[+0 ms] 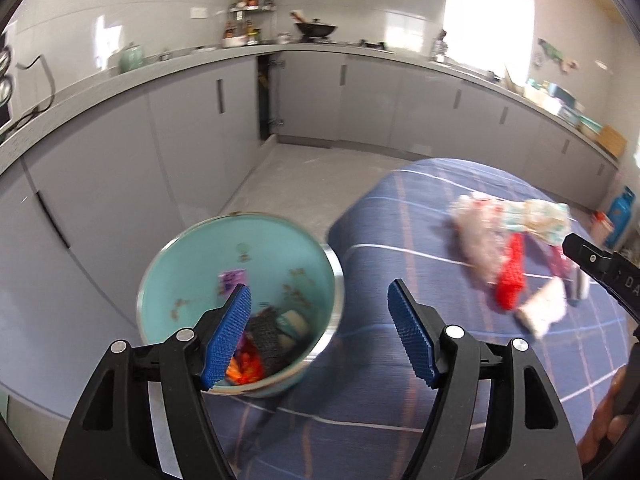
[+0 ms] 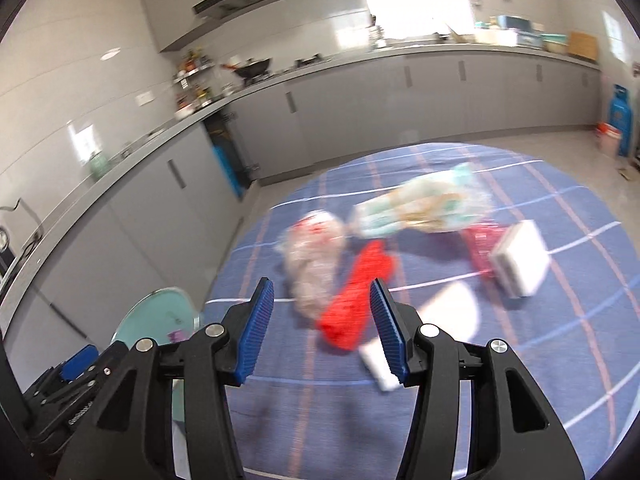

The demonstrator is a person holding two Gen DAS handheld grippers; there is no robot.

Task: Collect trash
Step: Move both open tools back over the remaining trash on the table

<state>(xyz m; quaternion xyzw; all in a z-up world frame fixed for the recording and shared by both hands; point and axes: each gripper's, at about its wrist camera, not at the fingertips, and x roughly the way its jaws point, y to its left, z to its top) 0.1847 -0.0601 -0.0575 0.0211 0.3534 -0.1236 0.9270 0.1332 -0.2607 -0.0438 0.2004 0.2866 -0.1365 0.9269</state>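
Observation:
A teal trash bin (image 1: 240, 264) stands beside the blue checked table (image 1: 400, 260) and holds several scraps, black and orange among them. My left gripper (image 1: 320, 332) is open and empty, over the bin's right rim and the table edge. On the table lie a red wrapper (image 2: 356, 300), a crumpled clear bag (image 2: 316, 260), a patterned plastic bag (image 2: 420, 208), a white packet (image 2: 452, 312) and a white box (image 2: 520, 260). My right gripper (image 2: 322, 328) is open above the table, with the red wrapper between and beyond its fingers. The bin (image 2: 160, 320) shows at lower left.
Grey kitchen cabinets (image 1: 160, 128) and counters run along the walls behind. A tiled floor (image 1: 312, 176) lies between the table and cabinets. A blue gas cylinder (image 2: 620, 120) stands at the far right. The right gripper's tip (image 1: 592, 256) enters the left wrist view.

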